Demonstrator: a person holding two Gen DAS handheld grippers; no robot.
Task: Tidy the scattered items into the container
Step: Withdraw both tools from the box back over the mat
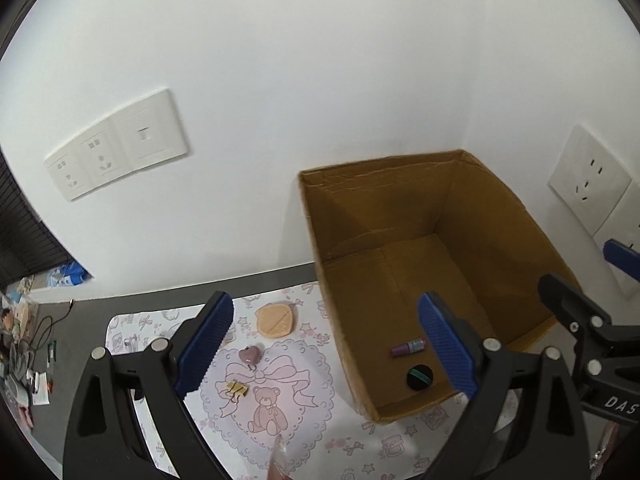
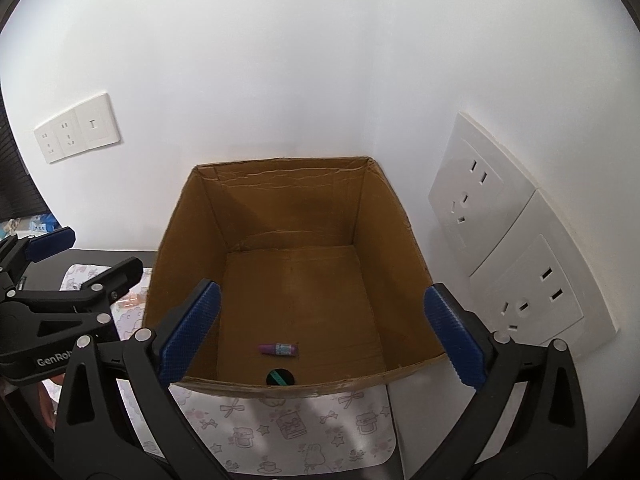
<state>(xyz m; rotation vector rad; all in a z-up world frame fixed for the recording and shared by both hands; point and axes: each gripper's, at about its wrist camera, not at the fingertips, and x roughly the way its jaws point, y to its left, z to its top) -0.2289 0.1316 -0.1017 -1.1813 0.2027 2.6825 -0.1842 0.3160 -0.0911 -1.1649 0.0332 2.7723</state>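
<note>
Beside the brown box [image 1: 404, 280], on its left, a mat [image 1: 320, 432] with a teddy bear drawn on it lies flat on the dark table [image 1: 80, 320]. Three small things wait there. A peach puff [image 1: 275, 320] is nearest the box's far left corner. A little purple heart [image 1: 249, 355] sits a bit farther from the box, and a yellow clip [image 1: 237, 389] lies farther left again.

Inside the box, near its front wall, are a small purple tube [image 2: 279, 349] and a round black lid [image 2: 280, 377] with a green stripe. So I think two things are put away and three are left.

The left gripper [image 1: 326, 350] hangs over the mat just left of the box. Its blue pads are spread wide apart and hold nothing. The right gripper [image 2: 324, 330] hangs over the front of the box. It is spread wide too and holds nothing.

The next move is likely a pick from the mat. The left gripper is closest, so it would go down and pinch one thing.

The box is stiff cardboard with rough, creased walls. The puff looks soft and squashy and lies flat. The heart is shiny, smooth and rounded, so it may slip. The clip is thin metal and very low, so the pads must come right down to the mat. The mat looks smooth and thin.
</note>
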